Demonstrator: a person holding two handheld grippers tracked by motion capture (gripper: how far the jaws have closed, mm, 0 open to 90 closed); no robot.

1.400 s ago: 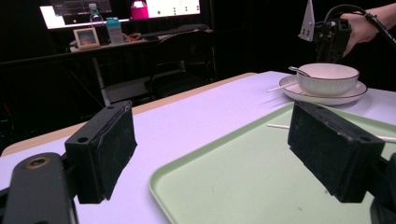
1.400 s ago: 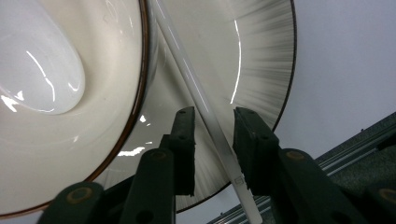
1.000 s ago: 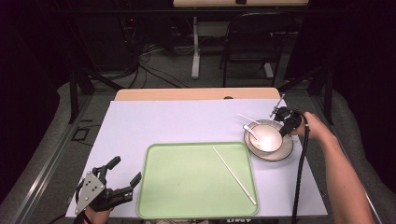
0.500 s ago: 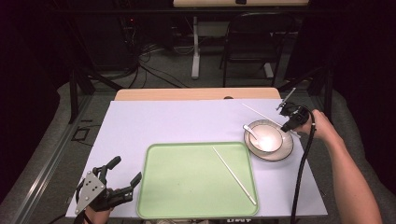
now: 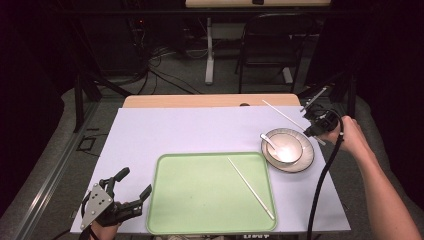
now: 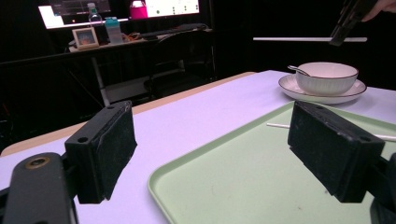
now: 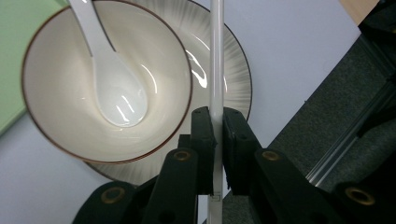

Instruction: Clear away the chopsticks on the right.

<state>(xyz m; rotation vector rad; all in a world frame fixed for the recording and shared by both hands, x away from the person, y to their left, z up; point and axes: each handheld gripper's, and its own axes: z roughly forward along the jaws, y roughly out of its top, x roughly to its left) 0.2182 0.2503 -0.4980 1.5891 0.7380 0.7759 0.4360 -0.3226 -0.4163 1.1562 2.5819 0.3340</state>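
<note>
My right gripper [image 5: 312,128] hovers by the table's right edge, just beyond a white bowl [image 5: 282,146]. It is shut on a white chopstick [image 5: 282,114] near one end, and the stick slants toward the far left. In the right gripper view the jaws [image 7: 217,116] pinch the chopstick [image 7: 216,56] above the bowl [image 7: 60,84], which holds a white spoon [image 7: 112,88]. The bowl stands on a plate [image 5: 306,159]. A second chopstick [image 5: 250,187] lies on the green tray [image 5: 200,200]. My left gripper [image 5: 136,182] rests open at the tray's near-left corner, with nothing between its jaws [image 6: 210,154].
The white table cover [image 5: 190,132] has bare room behind the tray and to its left. A wooden strip [image 5: 200,101] runs along the far edge. A cable [image 5: 325,175] hangs from my right gripper down the right side. A chair [image 5: 265,50] stands beyond the table.
My right gripper has moved right and slightly away from the bowl, carrying the chopstick with it. The left gripper has stayed where it was.
</note>
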